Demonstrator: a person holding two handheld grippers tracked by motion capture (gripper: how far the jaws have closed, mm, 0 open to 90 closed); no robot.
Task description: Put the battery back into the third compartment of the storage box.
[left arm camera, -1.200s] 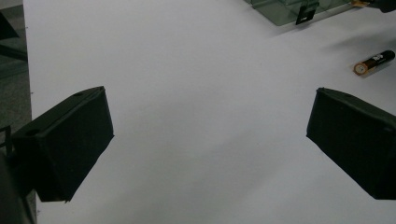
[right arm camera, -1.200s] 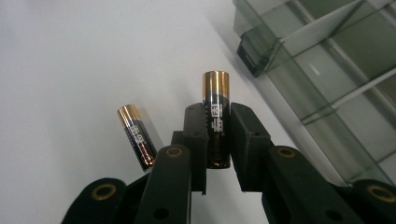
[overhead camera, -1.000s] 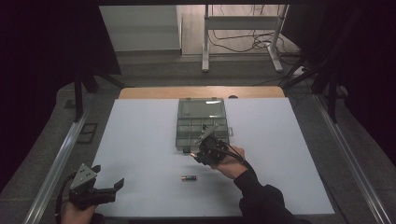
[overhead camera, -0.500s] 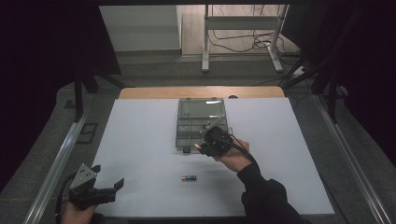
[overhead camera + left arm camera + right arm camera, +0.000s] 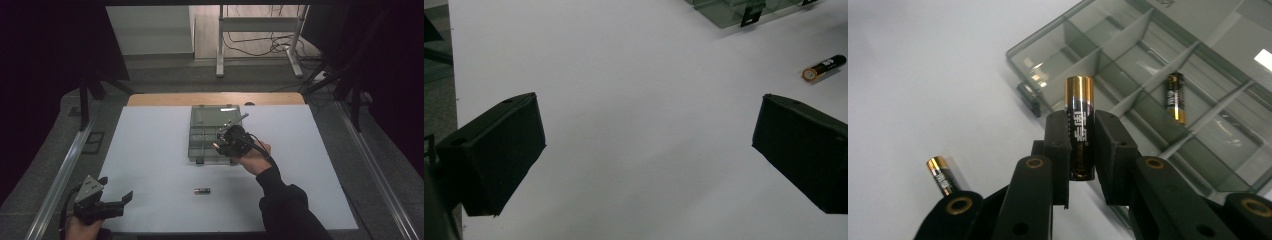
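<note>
From the high view, your right claw [image 5: 220, 143] hangs over the near edge of the clear compartment box [image 5: 200, 131] on the white counter [image 5: 150, 150]; your left claw [image 5: 117, 202] rests at the near left corner, and a loose battery [image 5: 202, 190] lies between.

In your left gripper view, the jaws gape wide, empty.

In your right gripper view, the jaws pinch an upright battery [image 5: 1080, 125]; another battery [image 5: 1175, 97] lies in a compartment.

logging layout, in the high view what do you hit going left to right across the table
left gripper → loose battery → right gripper over the box
</note>
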